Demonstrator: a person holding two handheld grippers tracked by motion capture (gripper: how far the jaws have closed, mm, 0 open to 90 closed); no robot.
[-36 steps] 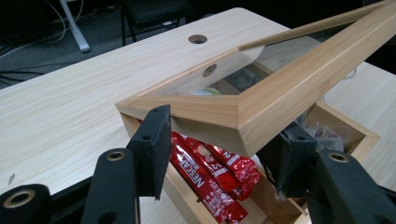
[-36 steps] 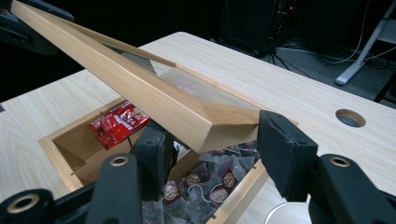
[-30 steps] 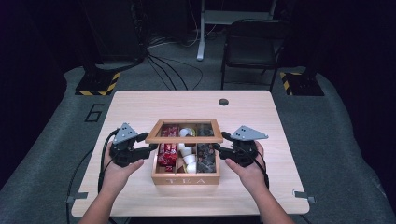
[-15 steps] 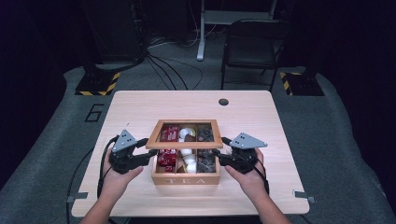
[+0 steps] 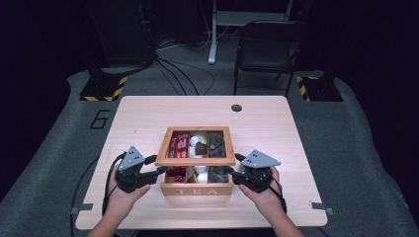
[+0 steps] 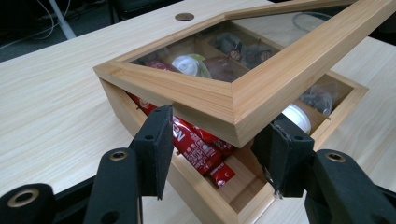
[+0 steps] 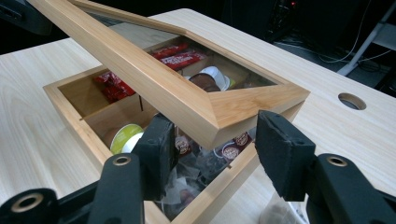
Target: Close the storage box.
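Near the front middle of the table point(image 5: 148, 113): a wooden tea box point(image 5: 197, 188), with "TEA" on its front wall

Above it, a glass-paned lid point(image 5: 195, 160) in a wooden frame, raised clear of the box's front edge and tilted, front side up; whether hinged at the back, cannot tell

At the lid's front left corner: left gripper point(image 5: 159, 171), closed on the lid, one black pad pressed to each side of the corner, as seen in the left gripper view

At the lid's front right corner: right gripper point(image 5: 230, 172), likewise clamped on the lid, with the corner of the frame between its two pads in the right gripper view

Both held low, just beside the box's front corners, one hand behind each, forearms coming in from the near edge of the table

Inside the box, in separate compartments: red sachets point(image 5: 179, 143) on the left, white capsules point(image 5: 195, 141) in the middle, dark wrapped tea bags point(image 5: 217, 145) on the right

Farther back on the table, well apart from the box: a round cable hole point(image 5: 236, 107)

Beyond the table, on the grey floor: a dark chair point(image 5: 267, 49)
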